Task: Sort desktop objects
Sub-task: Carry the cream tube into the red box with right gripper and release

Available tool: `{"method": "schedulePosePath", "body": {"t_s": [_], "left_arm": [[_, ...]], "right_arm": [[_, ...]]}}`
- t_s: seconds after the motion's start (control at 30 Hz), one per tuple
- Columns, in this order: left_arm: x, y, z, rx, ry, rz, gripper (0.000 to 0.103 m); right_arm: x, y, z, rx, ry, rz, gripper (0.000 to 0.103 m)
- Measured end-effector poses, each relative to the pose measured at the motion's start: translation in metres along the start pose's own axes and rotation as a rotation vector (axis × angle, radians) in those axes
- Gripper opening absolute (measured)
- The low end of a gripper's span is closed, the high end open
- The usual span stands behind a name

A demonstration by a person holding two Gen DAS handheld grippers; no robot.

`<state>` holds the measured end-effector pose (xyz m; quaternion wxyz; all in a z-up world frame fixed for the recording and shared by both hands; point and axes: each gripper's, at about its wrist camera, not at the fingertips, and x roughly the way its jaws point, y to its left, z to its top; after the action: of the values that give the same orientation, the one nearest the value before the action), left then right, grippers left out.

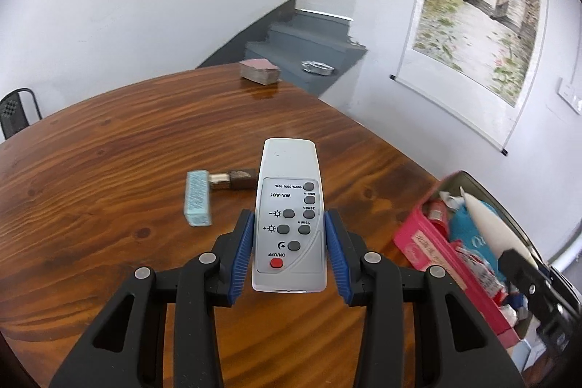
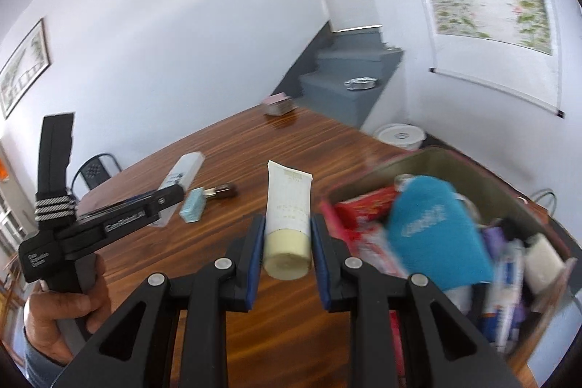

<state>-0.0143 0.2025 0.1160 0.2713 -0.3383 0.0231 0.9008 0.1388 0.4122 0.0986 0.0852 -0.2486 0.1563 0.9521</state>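
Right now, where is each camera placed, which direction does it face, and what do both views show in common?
Left wrist: on the left hand-held gripper, looking forward and down over the wooden table; its blue pads clamp a grey remote.
Right wrist: on the right hand-held gripper, facing the same table; it clamps a cream tube. A hand holding the left hand-held gripper shows at left.
Shared: table, light blue box, bin of items, grey stairs.

Motion blur smears the box's [image 2: 418,166] contents, perhaps packets.
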Motion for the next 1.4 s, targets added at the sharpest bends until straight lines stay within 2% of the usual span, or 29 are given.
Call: {"method": "schedulePosePath", "body": {"t_s": [0.37, 0.63, 0.83, 1.07, 1.23, 1.37, 1.4], "left_arm": [[-0.003, -0.049, -0.013, 0.066, 0.020, -0.046, 0.042], [-0.001, -0.081, -0.018, 0.094, 0.042, -0.099, 0.042], [-0.004, -0.102, -0.021, 0.106, 0.043, -0.131, 0.042], [-0.008, -0.118, -0.024, 0.135, 0.033, -0.152, 0.042], [-0.008, -0.119, -0.023, 0.136, 0.030, -0.151, 0.042], [-0.006, -0.117, -0.027, 0.138, 0.047, -0.146, 0.042], [-0.006, -0.115, -0.029, 0.138, 0.052, -0.148, 0.042]], "right_arm": [[-0.027, -0.067, -0.002, 0.115, -0.042, -0.118, 0.028], [-0.039, -0.102, -0.006, 0.180, -0.046, -0.172, 0.028], [-0.033, -0.121, -0.008, 0.202, -0.018, -0.171, 0.028], [-0.027, -0.122, -0.009, 0.181, 0.019, -0.132, 0.028], [-0.031, -0.123, -0.011, 0.187, 0.004, -0.135, 0.029], [-0.039, -0.124, -0.011, 0.196, -0.026, -0.138, 0.034], [-0.040, -0.124, -0.011, 0.199, -0.030, -0.138, 0.038]]}}
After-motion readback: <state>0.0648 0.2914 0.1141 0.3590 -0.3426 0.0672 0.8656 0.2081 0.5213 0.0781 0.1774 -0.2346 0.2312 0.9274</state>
